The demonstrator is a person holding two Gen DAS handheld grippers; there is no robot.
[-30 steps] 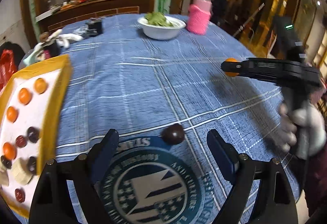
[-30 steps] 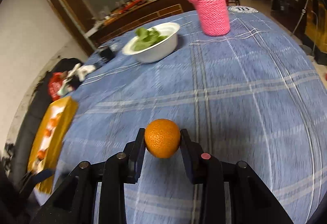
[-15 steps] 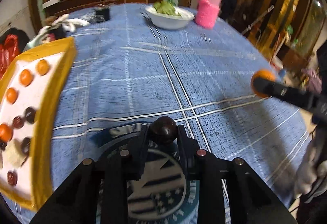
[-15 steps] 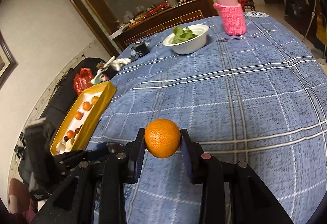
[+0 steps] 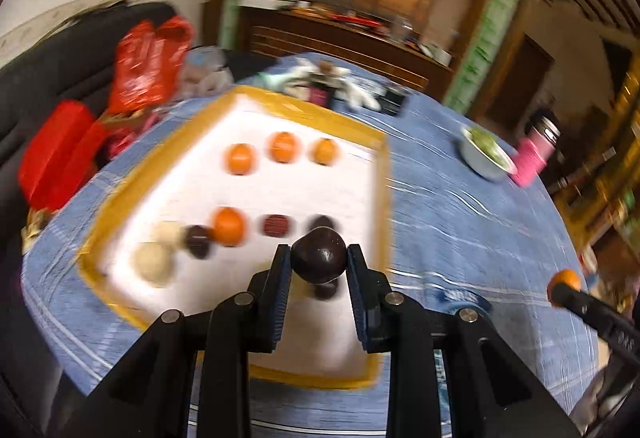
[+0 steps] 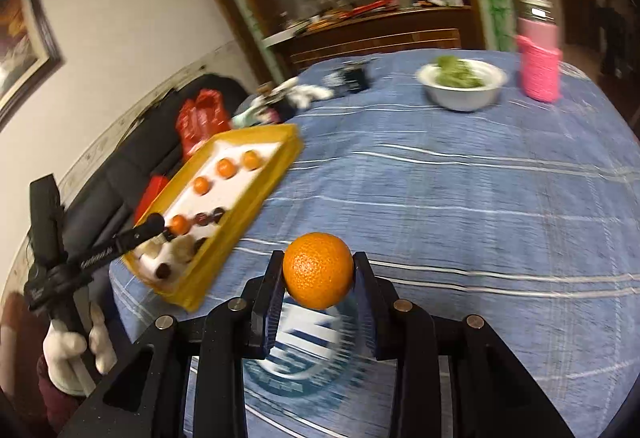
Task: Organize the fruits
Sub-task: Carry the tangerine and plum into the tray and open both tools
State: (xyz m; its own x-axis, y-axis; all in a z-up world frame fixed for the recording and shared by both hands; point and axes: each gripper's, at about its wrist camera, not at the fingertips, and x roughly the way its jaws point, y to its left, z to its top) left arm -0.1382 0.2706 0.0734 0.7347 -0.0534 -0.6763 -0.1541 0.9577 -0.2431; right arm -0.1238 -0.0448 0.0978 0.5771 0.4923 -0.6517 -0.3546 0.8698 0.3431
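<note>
The left tongs (image 5: 319,265) are closed tight on a round, glossy dark fruit (image 5: 318,256), held above the near part of the yellow tray (image 5: 382,174). On the tray's white floor lie smooth oranges (image 5: 239,159) and more dark fruits. The right tongs (image 6: 319,278) clamp a round orange with dimpled skin (image 6: 318,270) over the blue checked cloth (image 6: 460,198) on the counter.

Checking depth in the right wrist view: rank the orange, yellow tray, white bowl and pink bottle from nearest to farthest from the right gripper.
1. orange, held in the right gripper
2. yellow tray, left
3. white bowl, far, right of centre
4. pink bottle, far right; nearly level with the bowl
</note>
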